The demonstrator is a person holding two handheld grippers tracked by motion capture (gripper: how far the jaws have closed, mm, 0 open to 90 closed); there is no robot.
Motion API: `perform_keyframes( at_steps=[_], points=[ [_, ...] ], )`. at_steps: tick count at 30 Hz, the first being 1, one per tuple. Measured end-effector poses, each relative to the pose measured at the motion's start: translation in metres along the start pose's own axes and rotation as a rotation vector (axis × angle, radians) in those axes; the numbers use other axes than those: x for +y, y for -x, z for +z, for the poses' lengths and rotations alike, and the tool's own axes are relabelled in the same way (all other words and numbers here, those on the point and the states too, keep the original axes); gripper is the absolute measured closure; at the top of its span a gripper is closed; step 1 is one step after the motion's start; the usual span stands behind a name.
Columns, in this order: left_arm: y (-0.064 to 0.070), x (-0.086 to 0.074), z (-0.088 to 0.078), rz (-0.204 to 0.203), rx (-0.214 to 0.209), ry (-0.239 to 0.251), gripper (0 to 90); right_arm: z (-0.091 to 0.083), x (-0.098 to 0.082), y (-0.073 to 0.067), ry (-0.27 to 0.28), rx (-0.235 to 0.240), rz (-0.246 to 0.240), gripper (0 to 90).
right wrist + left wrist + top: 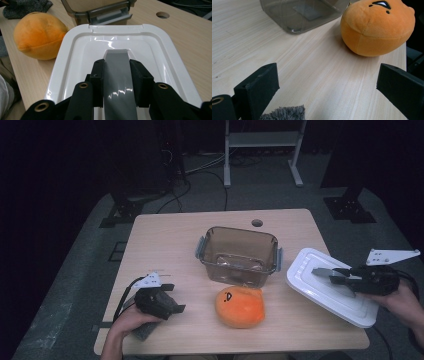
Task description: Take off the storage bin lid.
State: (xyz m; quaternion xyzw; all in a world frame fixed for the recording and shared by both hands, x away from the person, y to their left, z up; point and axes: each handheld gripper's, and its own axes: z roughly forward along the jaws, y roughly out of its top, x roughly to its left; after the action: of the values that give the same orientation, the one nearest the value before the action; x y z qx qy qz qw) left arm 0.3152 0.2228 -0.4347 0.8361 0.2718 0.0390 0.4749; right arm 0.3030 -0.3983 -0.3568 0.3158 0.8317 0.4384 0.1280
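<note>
Right gripper (117, 72): its 2 jaws are clamped on the grey handle (119, 75) of the white lid (327, 285), handle squarely between the pads. The lid sits at the table's (165, 235) right edge, tilted, just right of the clear container (237, 254). To do it well, probably keep the squeeze firm, level the lid, and line its rim with the container's before lowering. Left gripper (327, 87): jaws wide open, gripping nothing, resting near the orange plush (240, 306), which lies just in front of the container.
</note>
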Motion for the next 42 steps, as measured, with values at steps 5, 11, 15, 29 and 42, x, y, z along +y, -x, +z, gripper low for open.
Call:
perform_keyframes(
  at_steps=[5, 11, 15, 29, 42],
  points=[
    [0.000, 0.000, -0.001, 0.001, 0.002, 0.001, 3.3, 0.008, -0.011, 0.000, -0.021, 0.007, 0.012, 65.4],
    [0.001, 0.000, 0.000, 0.002, 0.001, 0.000, 3.3, 0.015, -0.021, 0.001, -0.029, 0.009, 0.031, 65.4],
    [0.001, 0.000, 0.000, 0.005, 0.001, -0.001, 3.3, 0.018, -0.025, 0.000, -0.027, 0.015, 0.037, 65.4],
    [0.002, 0.000, -0.001, 0.007, 0.001, -0.001, 3.3, 0.040, -0.040, -0.004, -0.052, 0.042, 0.055, 65.4],
    [0.002, 0.000, -0.002, 0.012, 0.002, -0.001, 3.3, 0.057, -0.048, -0.006, -0.048, 0.063, 0.068, 65.3]
  ],
)
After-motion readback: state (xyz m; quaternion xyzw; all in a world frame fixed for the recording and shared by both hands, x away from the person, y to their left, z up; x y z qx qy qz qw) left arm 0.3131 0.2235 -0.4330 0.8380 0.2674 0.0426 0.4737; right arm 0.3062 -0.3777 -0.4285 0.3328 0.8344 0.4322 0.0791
